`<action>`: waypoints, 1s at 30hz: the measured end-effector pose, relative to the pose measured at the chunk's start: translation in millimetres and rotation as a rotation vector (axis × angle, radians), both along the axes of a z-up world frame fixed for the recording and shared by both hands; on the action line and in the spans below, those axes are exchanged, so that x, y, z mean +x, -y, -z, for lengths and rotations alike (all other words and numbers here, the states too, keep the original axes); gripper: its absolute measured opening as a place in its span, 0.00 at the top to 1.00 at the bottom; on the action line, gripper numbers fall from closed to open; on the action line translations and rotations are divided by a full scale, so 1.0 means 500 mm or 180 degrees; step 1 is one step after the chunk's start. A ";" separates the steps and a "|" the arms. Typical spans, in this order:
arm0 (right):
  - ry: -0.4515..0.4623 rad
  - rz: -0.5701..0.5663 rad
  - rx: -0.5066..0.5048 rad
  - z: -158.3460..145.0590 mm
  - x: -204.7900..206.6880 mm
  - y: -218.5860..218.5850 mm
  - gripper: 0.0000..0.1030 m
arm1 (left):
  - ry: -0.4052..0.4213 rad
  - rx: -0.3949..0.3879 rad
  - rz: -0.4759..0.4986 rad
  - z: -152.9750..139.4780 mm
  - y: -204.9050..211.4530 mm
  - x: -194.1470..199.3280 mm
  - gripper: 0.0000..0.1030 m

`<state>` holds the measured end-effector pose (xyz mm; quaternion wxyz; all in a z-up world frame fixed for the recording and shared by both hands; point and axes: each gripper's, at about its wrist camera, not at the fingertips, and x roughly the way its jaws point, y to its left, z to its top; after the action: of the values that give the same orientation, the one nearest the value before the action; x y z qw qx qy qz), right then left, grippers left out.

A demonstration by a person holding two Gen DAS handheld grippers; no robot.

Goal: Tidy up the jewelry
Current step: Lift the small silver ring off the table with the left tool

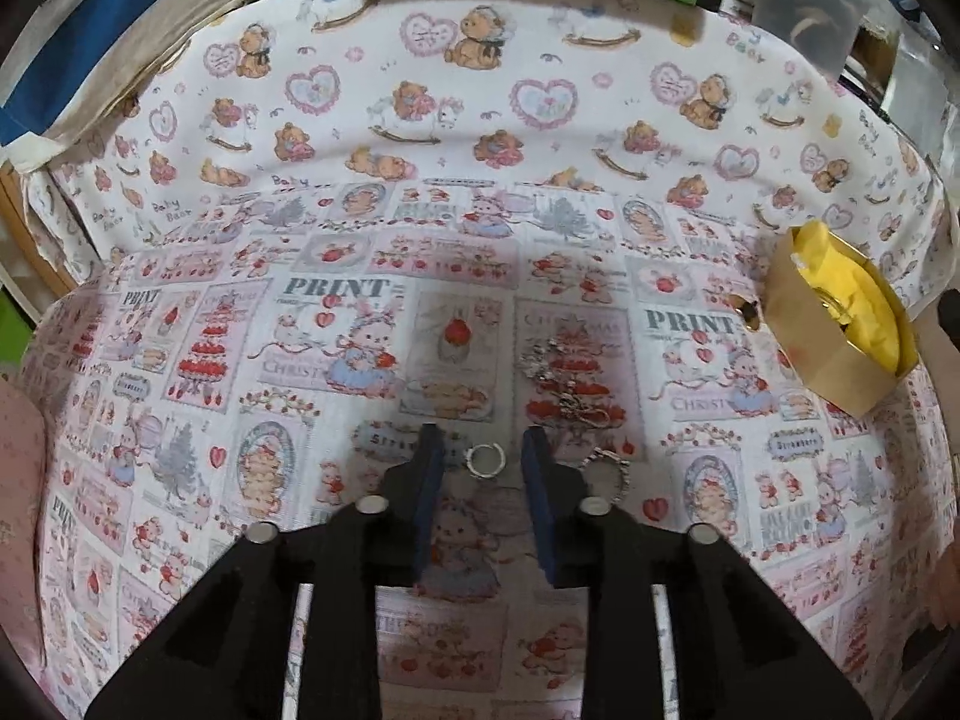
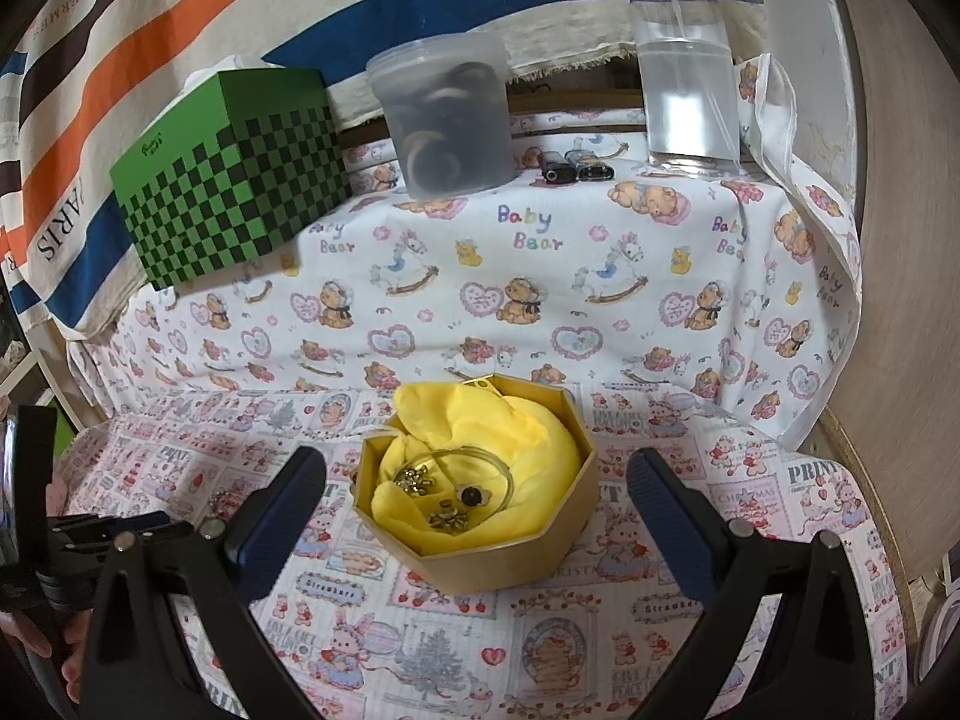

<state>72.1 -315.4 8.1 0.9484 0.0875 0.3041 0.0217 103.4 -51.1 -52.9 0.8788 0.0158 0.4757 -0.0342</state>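
Observation:
In the left wrist view my left gripper (image 1: pixel 483 450) is open, its blue pads on either side of a small silver ring (image 1: pixel 483 461) lying on the printed cloth. A beaded silver ring (image 1: pixel 606 468) lies just right of the right finger. A silver chain piece (image 1: pixel 561 381) lies farther ahead. The gold octagonal box (image 1: pixel 828 354) with yellow lining stands at the right, a small gold piece (image 1: pixel 747 309) beside it. In the right wrist view my right gripper (image 2: pixel 480 483) is wide open and empty, straddling the box (image 2: pixel 510 558). Several small jewelry pieces (image 2: pixel 450 495) lie on its yellow cloth.
At the back in the right wrist view stand a green checkered box (image 2: pixel 234 174), a translucent tub (image 2: pixel 447 120) of rings, a clear pump bottle (image 2: pixel 687 66) and small dark items (image 2: pixel 576 168). The left gripper (image 2: pixel 90 534) shows at the left edge.

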 end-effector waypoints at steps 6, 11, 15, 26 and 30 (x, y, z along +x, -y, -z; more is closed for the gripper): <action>0.0008 0.0001 -0.0002 -0.002 0.000 0.002 0.03 | 0.0043 -0.0054 -0.0018 -0.005 -0.005 -0.004 0.88; 0.0037 -0.0033 -0.0011 -0.007 -0.005 -0.002 0.03 | 0.0310 -0.0219 -0.0036 -0.052 -0.026 -0.032 0.88; 0.0093 -0.0212 0.0035 -0.023 -0.020 -0.018 0.03 | 0.0703 -0.0350 -0.0117 -0.112 -0.054 -0.073 0.88; -0.0243 -0.0911 -0.0132 -0.024 0.001 -0.187 0.13 | 0.0902 -0.0352 -0.0429 -0.138 -0.112 -0.079 0.88; -0.0631 -0.1196 -0.0163 0.027 0.021 -0.259 0.30 | 0.0832 -0.0389 -0.0535 -0.126 -0.128 -0.072 0.88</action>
<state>82.7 -186.1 -5.3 0.8950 0.0068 0.4073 0.1817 67.6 12.9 10.3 0.9323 -0.0732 0.3541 0.0129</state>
